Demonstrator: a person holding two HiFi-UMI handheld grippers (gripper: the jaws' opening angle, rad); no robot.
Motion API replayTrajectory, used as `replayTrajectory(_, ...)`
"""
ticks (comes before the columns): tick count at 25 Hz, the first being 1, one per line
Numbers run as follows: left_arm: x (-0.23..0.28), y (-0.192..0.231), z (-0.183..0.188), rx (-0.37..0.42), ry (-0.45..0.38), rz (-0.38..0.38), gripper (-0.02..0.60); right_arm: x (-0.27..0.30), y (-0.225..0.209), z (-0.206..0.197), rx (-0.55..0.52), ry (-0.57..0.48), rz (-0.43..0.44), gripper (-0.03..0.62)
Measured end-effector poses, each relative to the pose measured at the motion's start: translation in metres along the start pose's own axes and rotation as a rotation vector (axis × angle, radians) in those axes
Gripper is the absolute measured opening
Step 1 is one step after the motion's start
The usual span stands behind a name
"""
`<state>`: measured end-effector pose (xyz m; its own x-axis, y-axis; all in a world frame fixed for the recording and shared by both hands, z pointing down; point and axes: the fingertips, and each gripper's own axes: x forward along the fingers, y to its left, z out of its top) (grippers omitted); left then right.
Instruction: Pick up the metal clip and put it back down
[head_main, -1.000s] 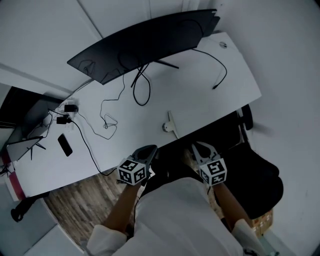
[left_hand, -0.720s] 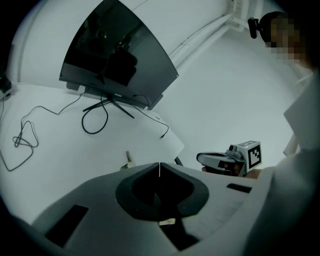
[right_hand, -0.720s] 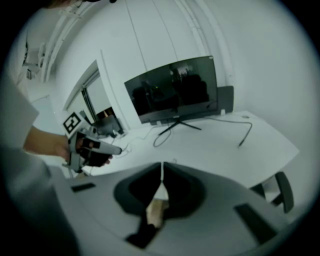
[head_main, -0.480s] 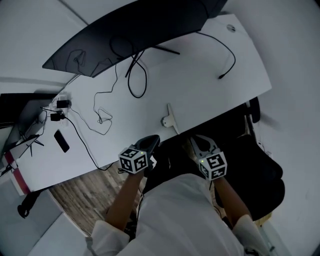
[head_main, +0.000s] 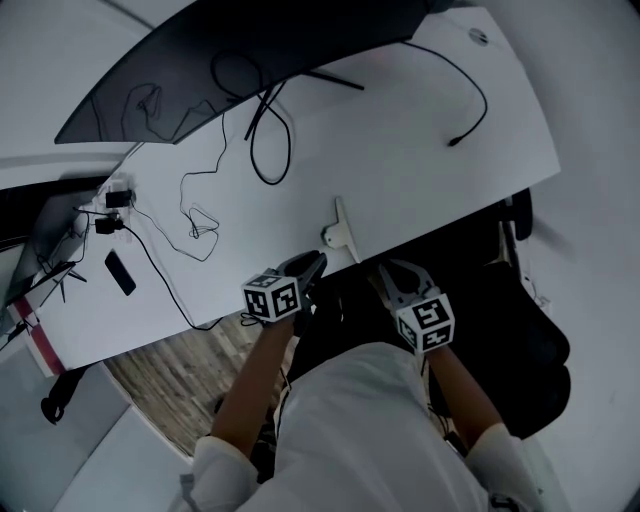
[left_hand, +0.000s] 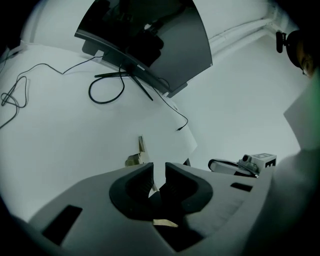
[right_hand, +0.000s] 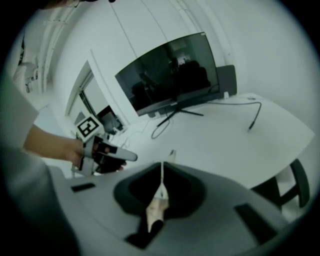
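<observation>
The metal clip (head_main: 339, 234) lies on the white desk (head_main: 420, 170) near its front edge; it also shows in the left gripper view (left_hand: 136, 157) and as a small clip (right_hand: 171, 154) in the right gripper view. My left gripper (head_main: 309, 267) hovers at the desk edge just short of the clip, its jaws opening with a narrow gap and nothing between them (left_hand: 159, 172). My right gripper (head_main: 386, 277) is held below the desk edge to the right of the clip, its jaws shut on nothing (right_hand: 161, 172).
A dark curved monitor (head_main: 250, 50) stands at the back of the desk, with looped black cables (head_main: 265, 150) in front of it. A phone (head_main: 120, 272) and power adapters (head_main: 110, 200) lie at the left. A black chair (head_main: 520, 330) is at the right.
My left gripper has moved forward to the desk edge, closer to the clip, and its jaws have parted. The right gripper has stayed roughly in place.
</observation>
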<state>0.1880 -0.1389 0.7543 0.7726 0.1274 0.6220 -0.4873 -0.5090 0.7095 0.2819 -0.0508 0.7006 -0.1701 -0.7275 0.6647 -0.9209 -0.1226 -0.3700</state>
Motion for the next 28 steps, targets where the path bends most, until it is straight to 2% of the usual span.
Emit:
replayTrajectory(7, 0.016, 0.007, 0.002, -0.069, 0.056, 0.074, 0.144, 0.009, -0.006, -0.009, 0.018, 0.024, 0.023, 0.034)
replayTrajectory(12, 0.035, 0.02, -0.005, -0.103, 0.063, 0.062, 0.162, 0.016, -0.008, -0.013, 0.019, 0.036, 0.045, 0.034)
replayTrajectory(22, 0.065, 0.036, -0.011, -0.18, 0.089, 0.061, 0.161, 0.023, -0.015, -0.015, 0.024, 0.049, 0.056, 0.034)
replayTrajectory(28, 0.072, 0.036, -0.013, -0.203, 0.092, 0.037, 0.106, 0.024, -0.025, -0.019, 0.026, 0.062, 0.044, 0.034)
